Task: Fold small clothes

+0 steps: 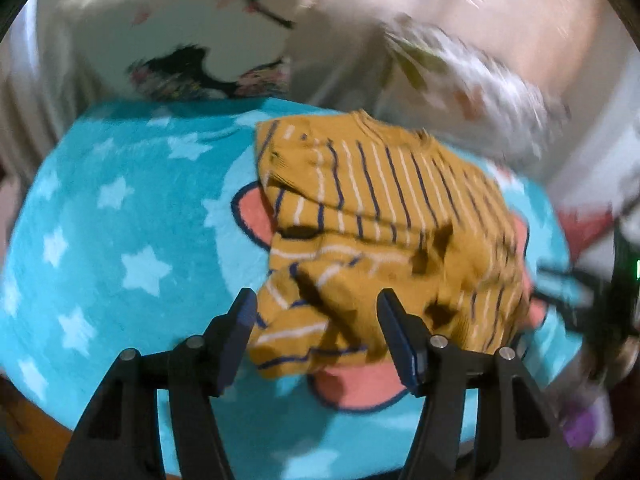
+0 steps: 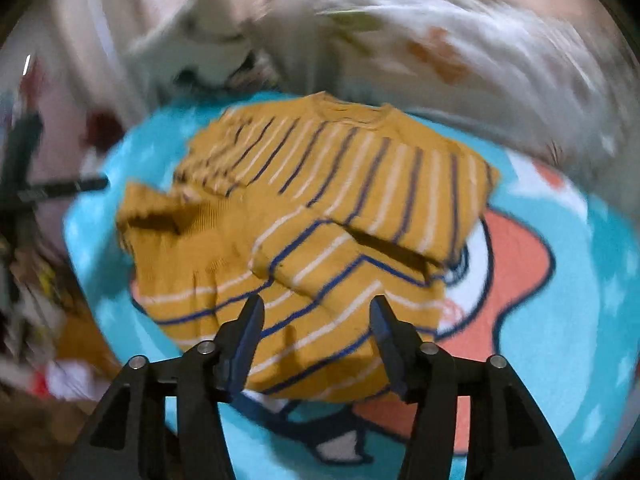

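A small mustard-yellow sweater [image 1: 384,216] with blue and white stripes lies partly folded and rumpled on a round turquoise star mat [image 1: 120,240]. My left gripper [image 1: 316,304] is open, its fingers either side of the sweater's near bunched corner, holding nothing. In the right wrist view the sweater [image 2: 320,216] lies with its neck at the far side and a sleeve folded across. My right gripper [image 2: 316,312] is open just above the sweater's near hem, holding nothing. Both views are motion-blurred.
The mat [image 2: 560,320] has a pink and white cartoon figure [image 2: 516,264] printed on it. White printed clothes [image 1: 208,32] lie heaped beyond the mat, and more [image 2: 460,48] in the right view. Dark clutter [image 2: 24,184] stands at the left.
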`<action>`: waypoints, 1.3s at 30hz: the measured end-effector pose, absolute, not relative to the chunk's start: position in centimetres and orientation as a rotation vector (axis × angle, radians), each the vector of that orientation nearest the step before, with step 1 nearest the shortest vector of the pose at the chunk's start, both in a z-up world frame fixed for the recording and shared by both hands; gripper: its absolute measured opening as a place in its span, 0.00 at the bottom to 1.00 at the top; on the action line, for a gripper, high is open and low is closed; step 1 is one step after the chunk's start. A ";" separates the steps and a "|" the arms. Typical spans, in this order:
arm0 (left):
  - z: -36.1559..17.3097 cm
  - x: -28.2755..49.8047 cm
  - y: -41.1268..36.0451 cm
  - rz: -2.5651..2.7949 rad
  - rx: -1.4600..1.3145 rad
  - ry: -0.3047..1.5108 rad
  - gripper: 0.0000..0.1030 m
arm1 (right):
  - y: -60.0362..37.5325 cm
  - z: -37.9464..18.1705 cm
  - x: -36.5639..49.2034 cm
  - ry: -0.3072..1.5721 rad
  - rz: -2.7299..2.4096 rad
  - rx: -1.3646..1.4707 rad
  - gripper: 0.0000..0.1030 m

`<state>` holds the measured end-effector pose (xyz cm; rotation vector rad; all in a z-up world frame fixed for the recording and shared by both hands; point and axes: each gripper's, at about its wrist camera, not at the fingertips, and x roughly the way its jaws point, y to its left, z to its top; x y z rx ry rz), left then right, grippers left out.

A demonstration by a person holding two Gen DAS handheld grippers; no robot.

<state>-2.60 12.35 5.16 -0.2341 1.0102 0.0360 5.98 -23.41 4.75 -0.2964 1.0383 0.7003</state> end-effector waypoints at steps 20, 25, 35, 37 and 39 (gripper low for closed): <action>1.9 1.0 9.5 -0.146 -0.056 1.127 0.09 | -18.9 2.4 10.5 1.139 0.702 -0.244 0.06; 6.3 2.9 13.8 -0.184 -0.304 1.034 0.09 | -22.7 8.2 12.6 1.064 0.689 -0.003 0.06; 1.7 19.7 18.3 -0.055 -0.547 1.098 0.15 | -25.6 2.1 27.5 1.172 0.362 0.280 0.10; 0.9 20.6 18.9 -0.040 -0.584 1.110 0.22 | -25.3 0.7 28.1 1.199 0.310 0.249 0.17; 0.9 20.1 19.6 -0.075 -0.645 1.084 0.49 | -25.4 0.6 27.8 1.191 0.295 0.247 0.28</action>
